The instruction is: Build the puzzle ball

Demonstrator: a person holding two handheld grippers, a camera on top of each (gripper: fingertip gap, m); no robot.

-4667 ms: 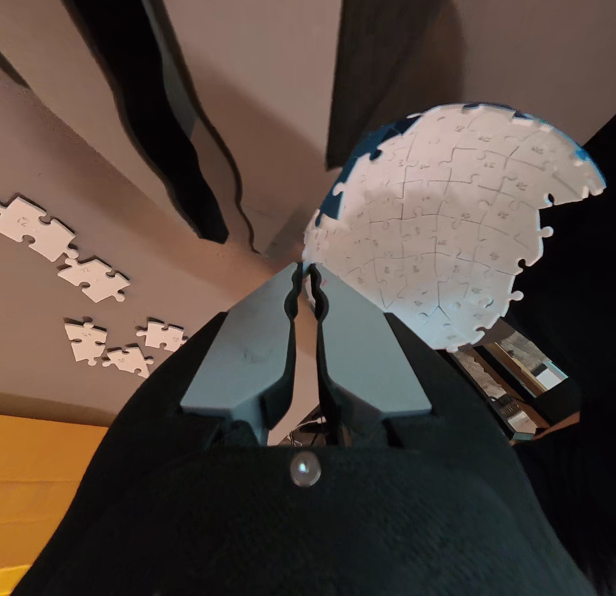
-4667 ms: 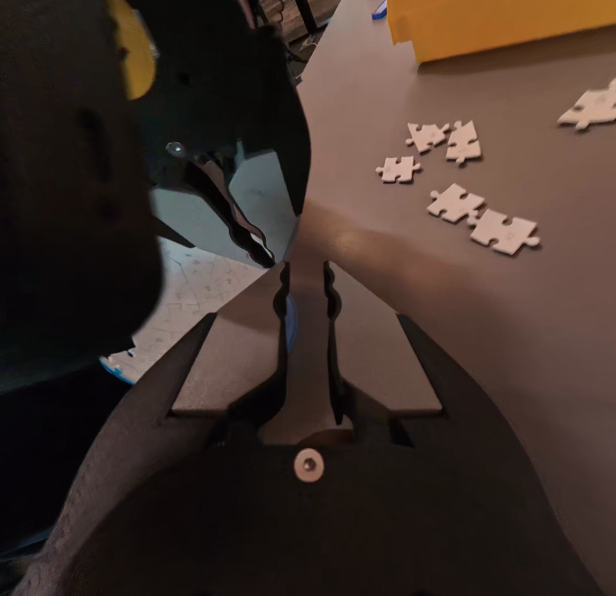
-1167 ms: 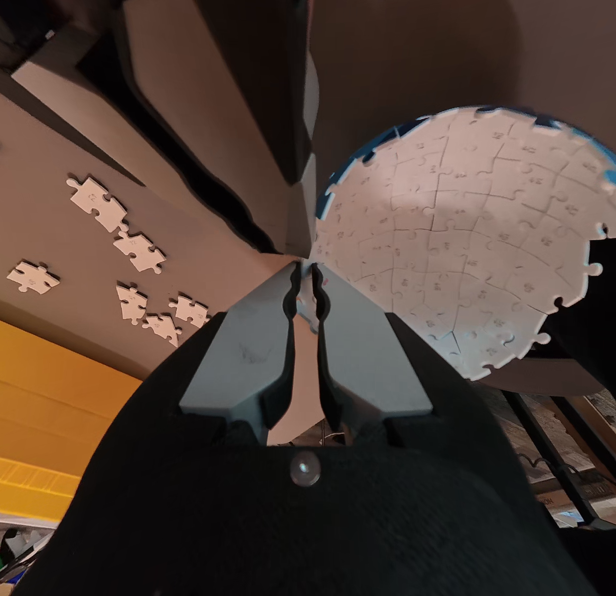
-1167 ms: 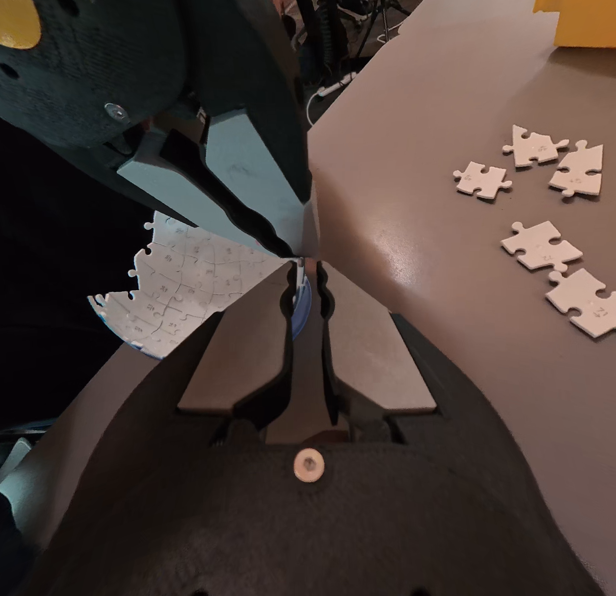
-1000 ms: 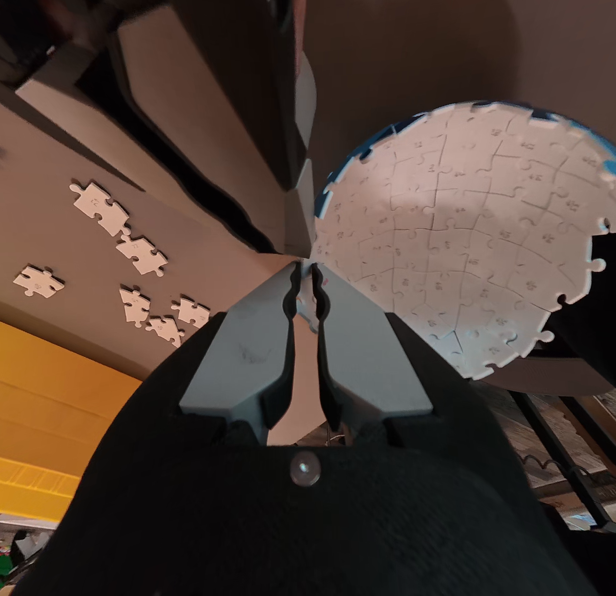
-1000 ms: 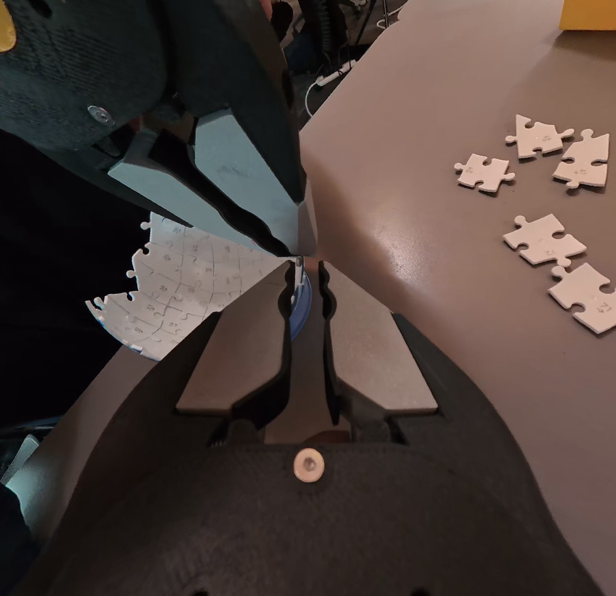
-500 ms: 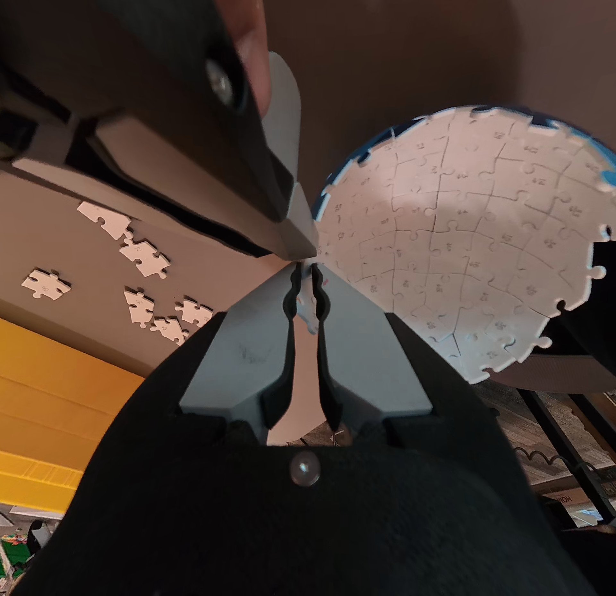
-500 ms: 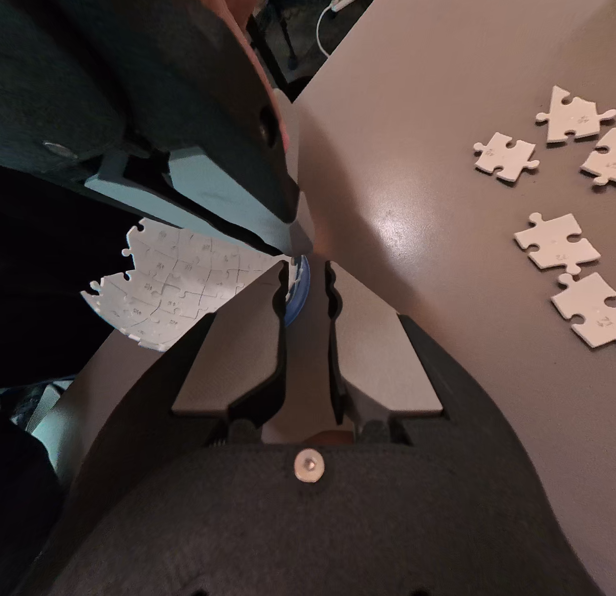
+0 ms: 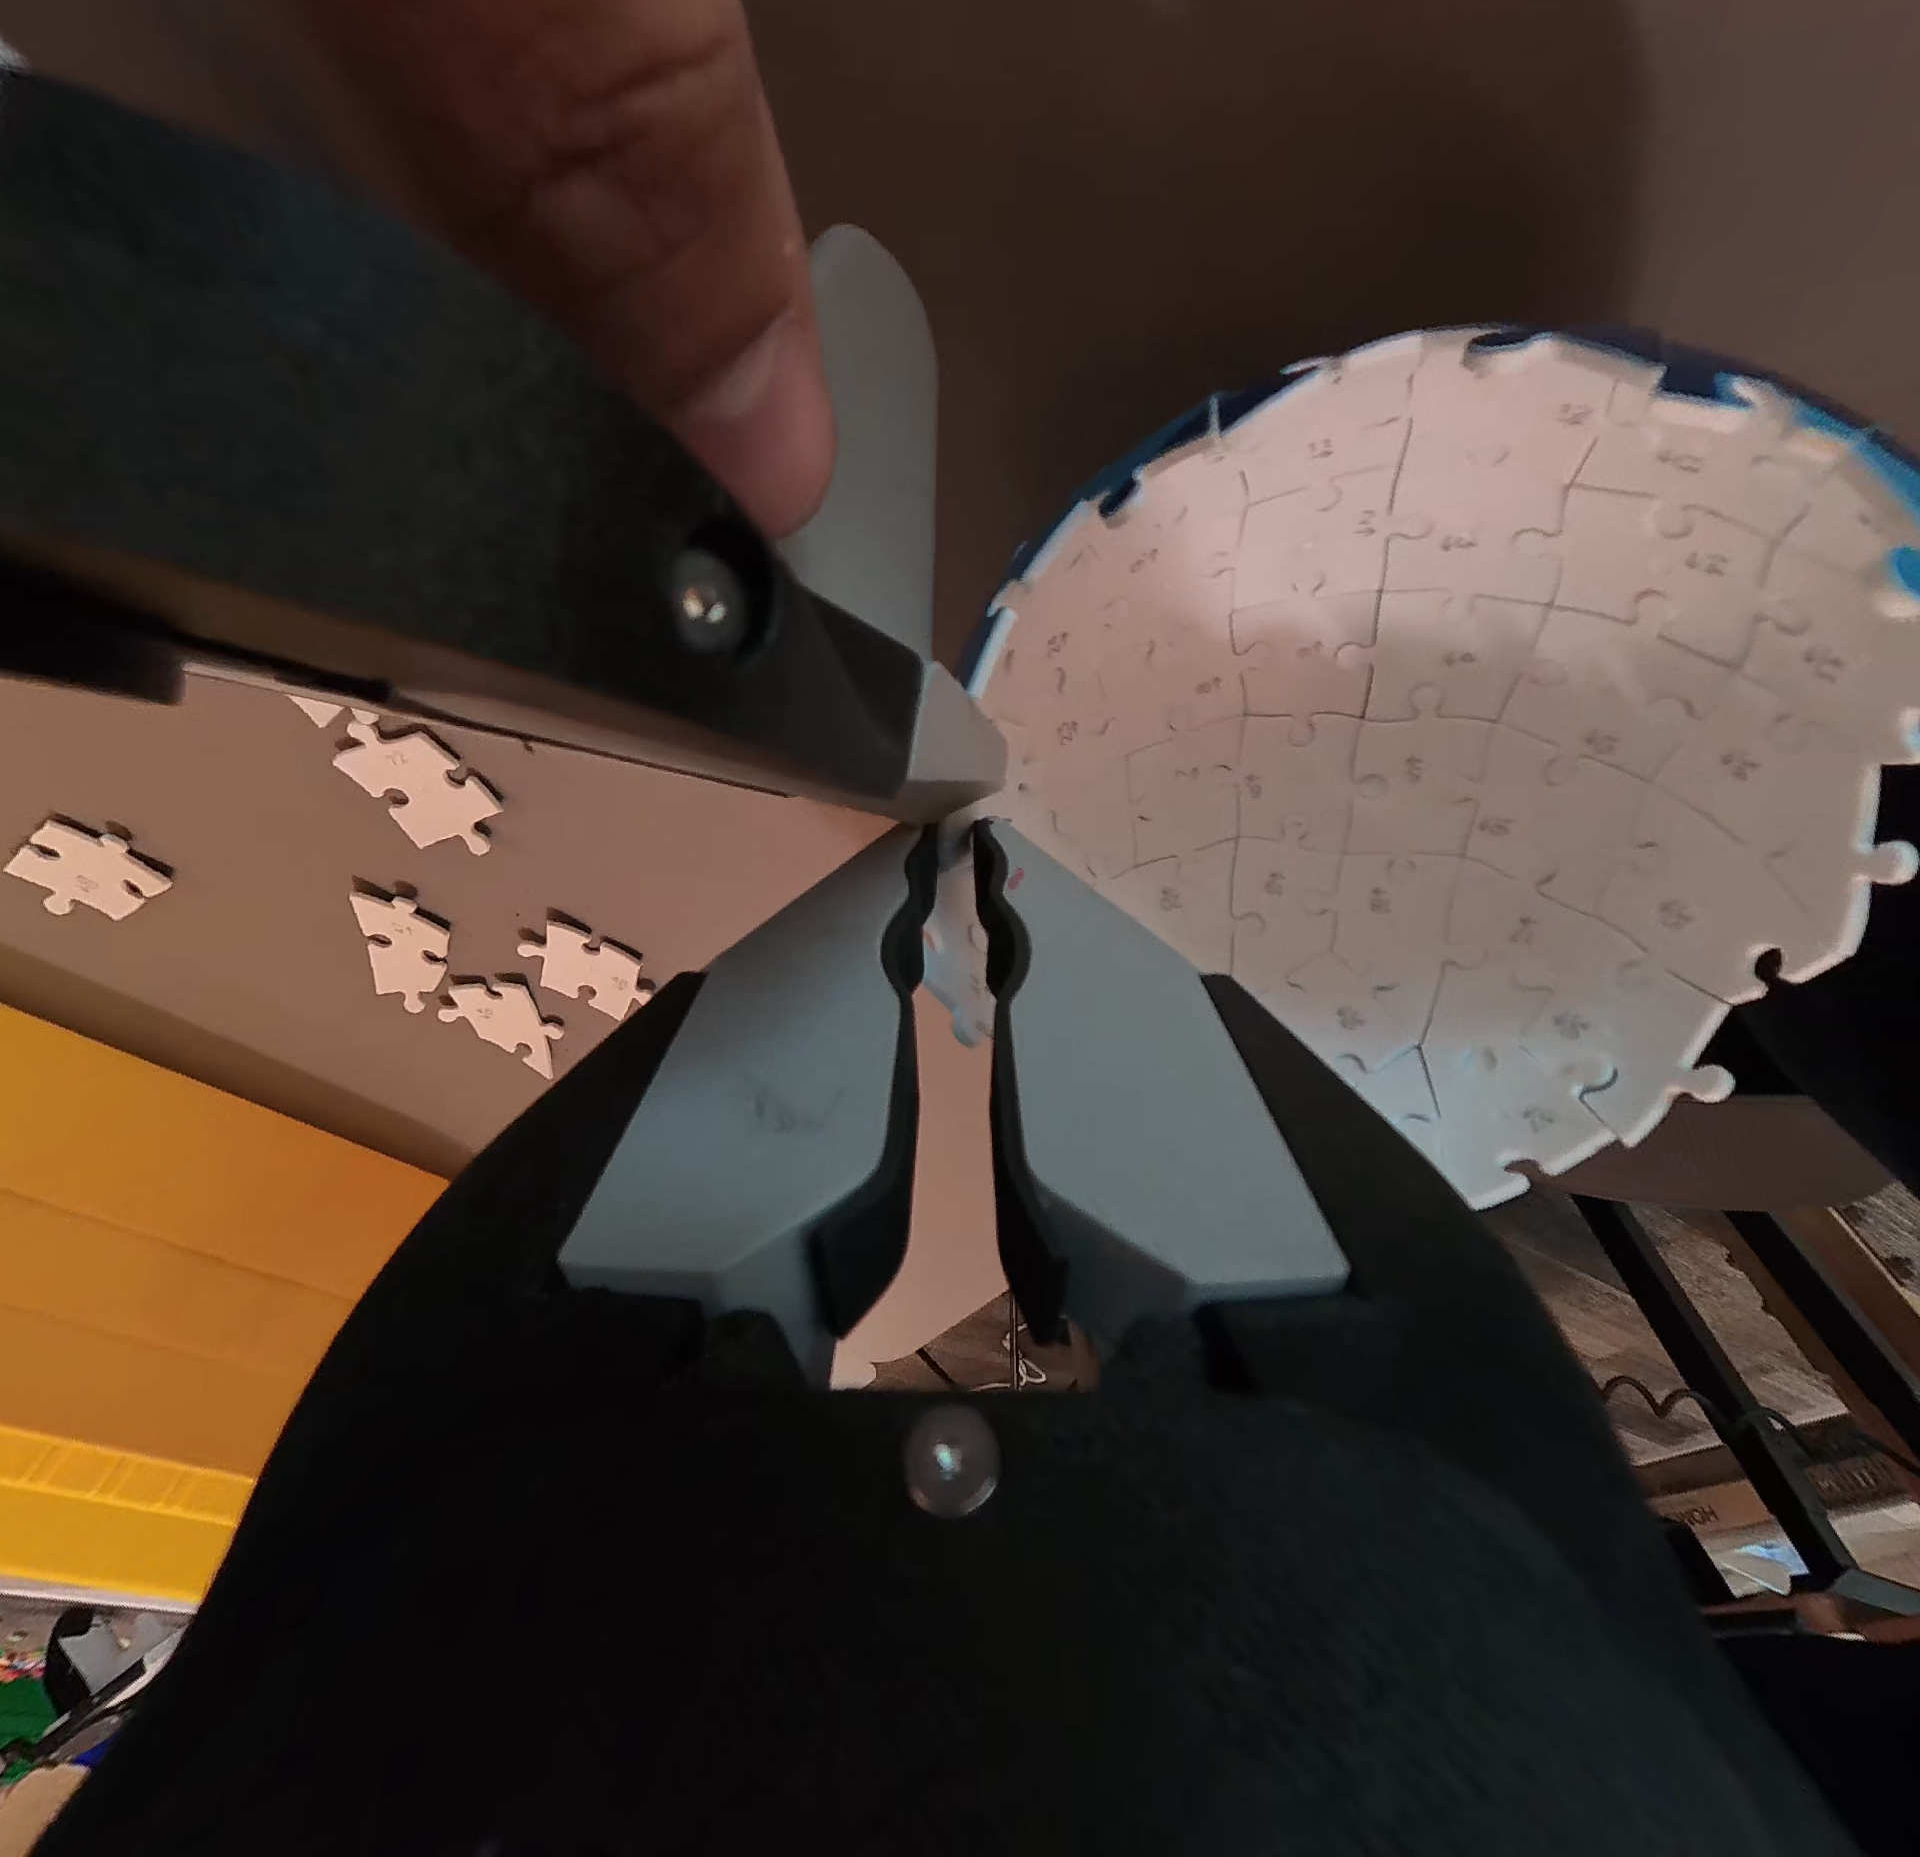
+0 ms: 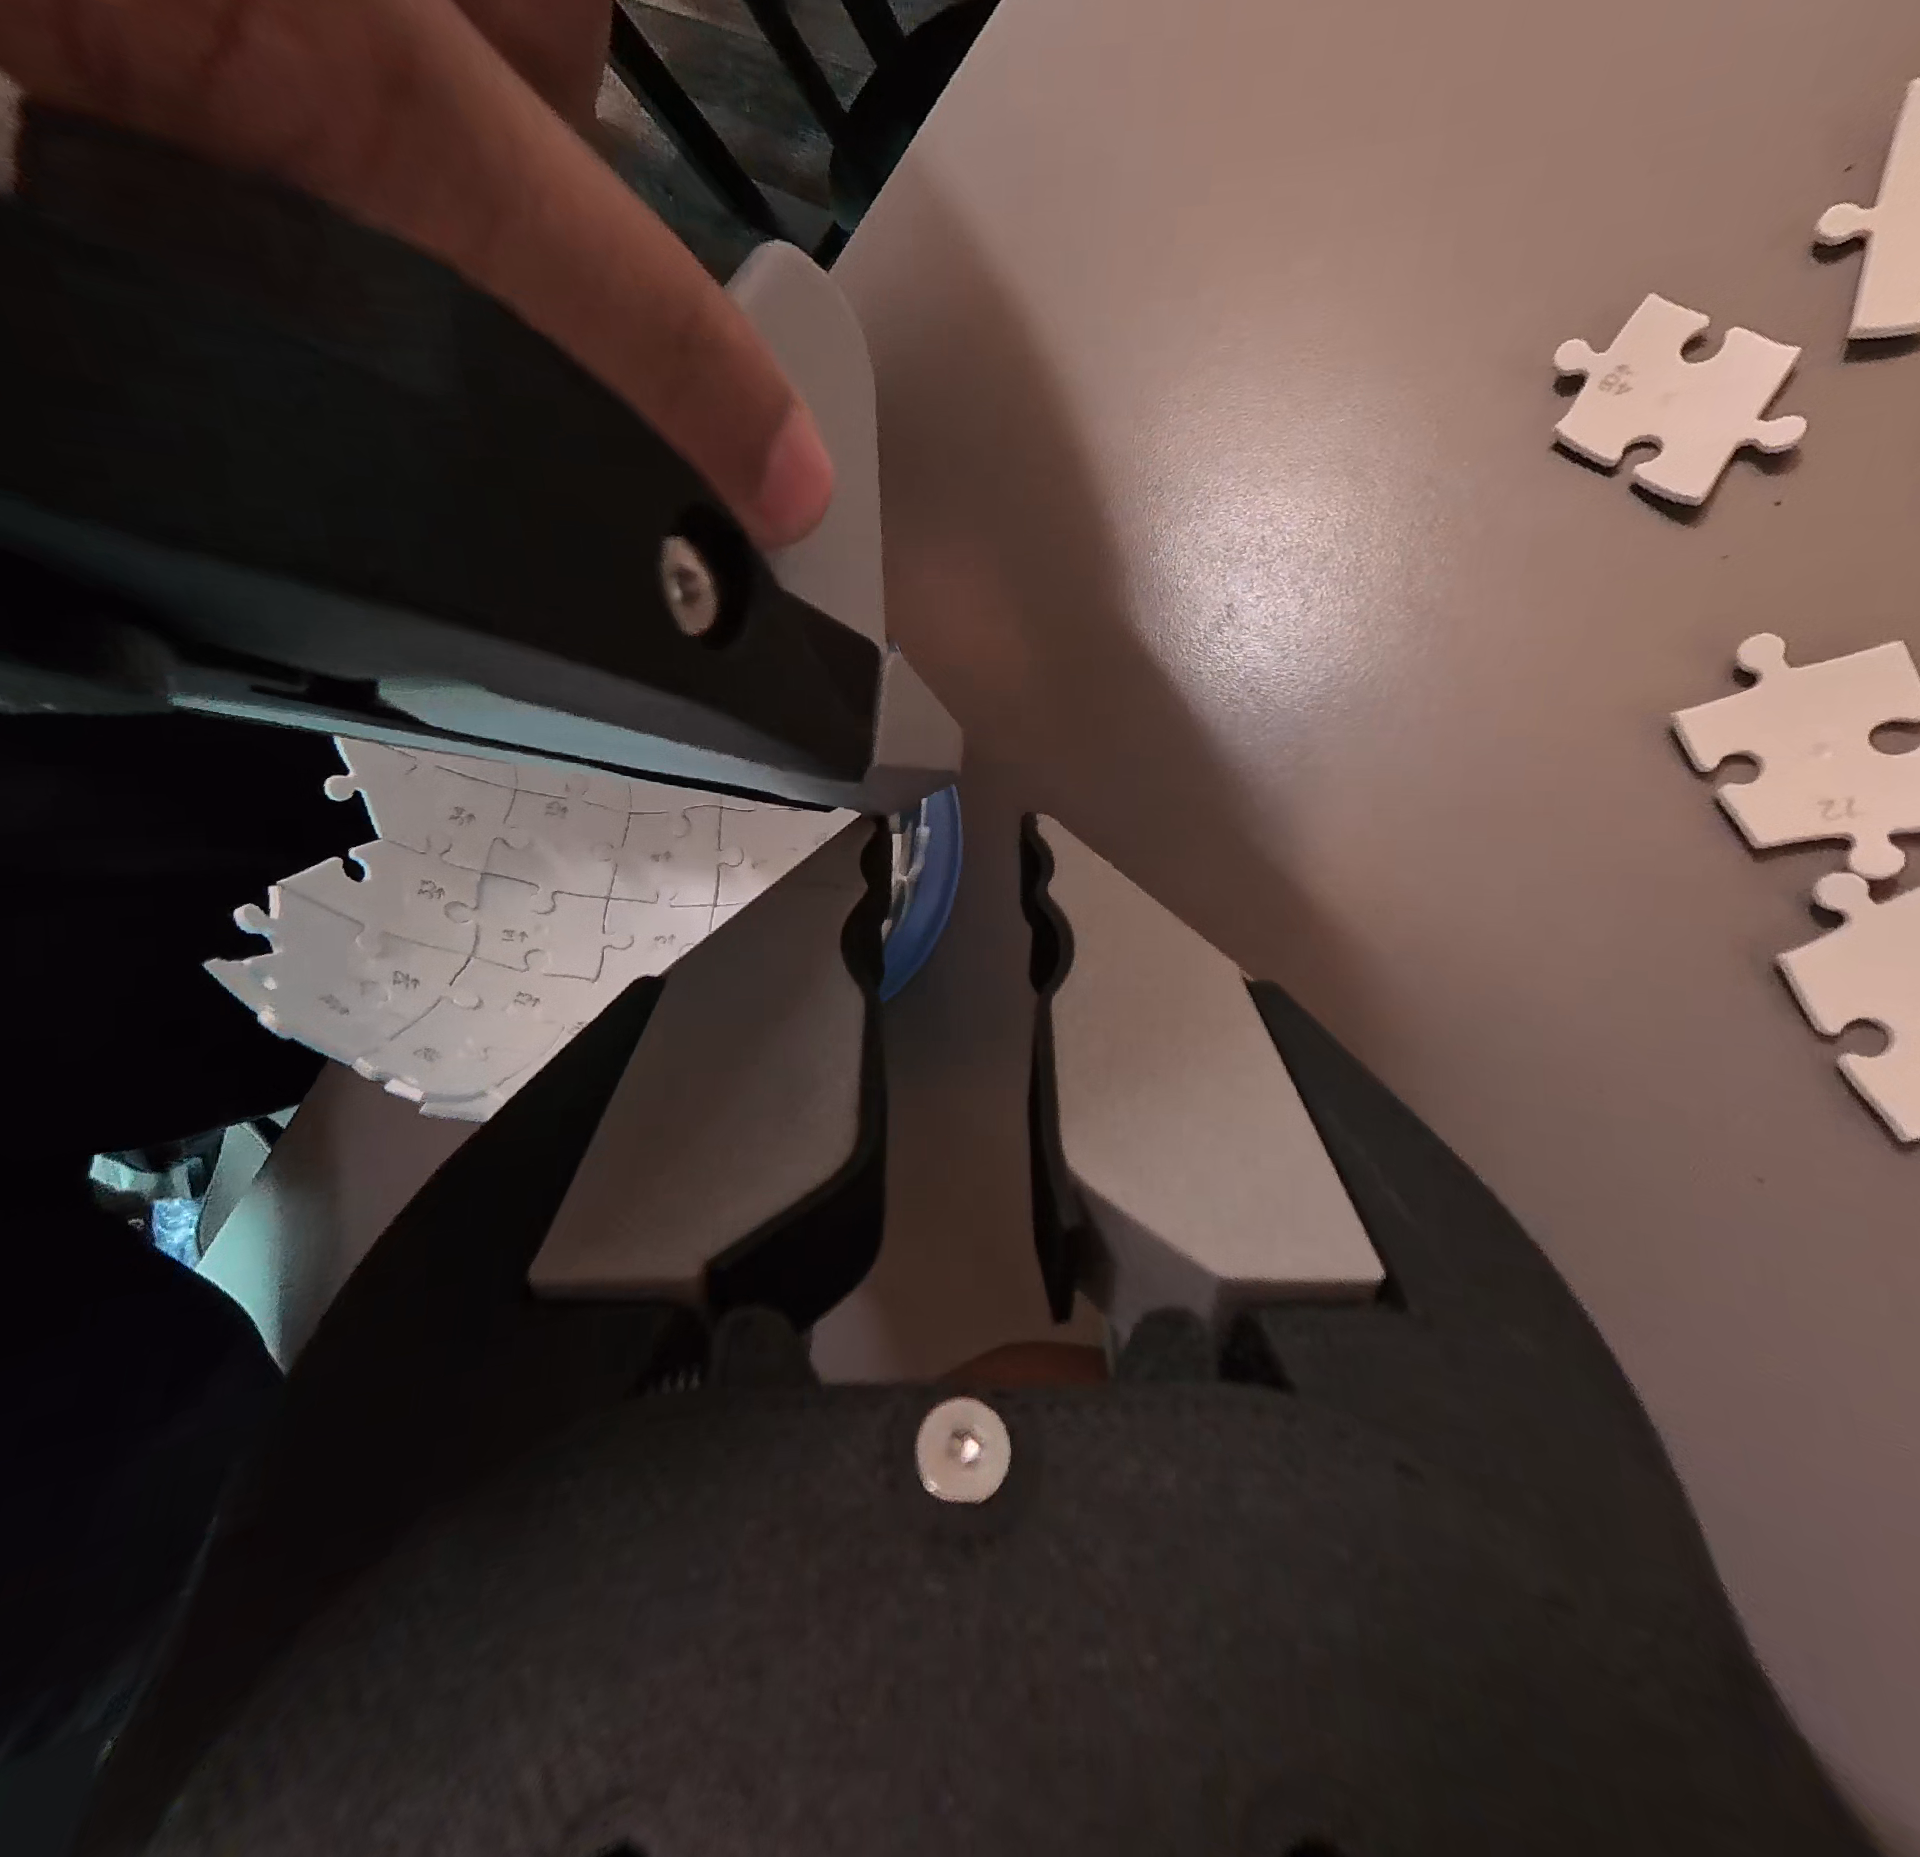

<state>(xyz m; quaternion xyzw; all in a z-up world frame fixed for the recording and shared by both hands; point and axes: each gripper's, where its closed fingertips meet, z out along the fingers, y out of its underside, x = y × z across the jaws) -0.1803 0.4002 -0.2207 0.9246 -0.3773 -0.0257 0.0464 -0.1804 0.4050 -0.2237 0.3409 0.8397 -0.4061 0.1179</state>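
Observation:
The half-built puzzle ball (image 9: 1455,716) is a bowl-shaped shell, white inside with a blue outer skin. My left gripper (image 9: 951,841) is shut on its near rim and holds it beside the table edge. In the right wrist view the shell (image 10: 499,903) shows at the left, with its blue rim just inside my right gripper's left finger. My right gripper (image 10: 956,831) is open, its jaws a finger-width apart and holding nothing. Its tip (image 9: 956,758) meets the left gripper's tip at the rim. The left gripper (image 10: 914,747) lies across the shell there.
Several loose white puzzle pieces (image 9: 416,779) lie on the grey table (image 10: 1351,664); they also show in the right wrist view (image 10: 1678,394). A yellow bin (image 9: 156,1236) stands beyond them. A hand (image 9: 623,197) holds the other gripper close by. Chair legs and floor lie past the table edge. The tips of both grippers are at nearly the same place.
My right gripper's jaws have opened wider at the ball's rim. Both grippers have turned and drawn closer, so a hand now shows in each view. The left gripper keeps its hold.

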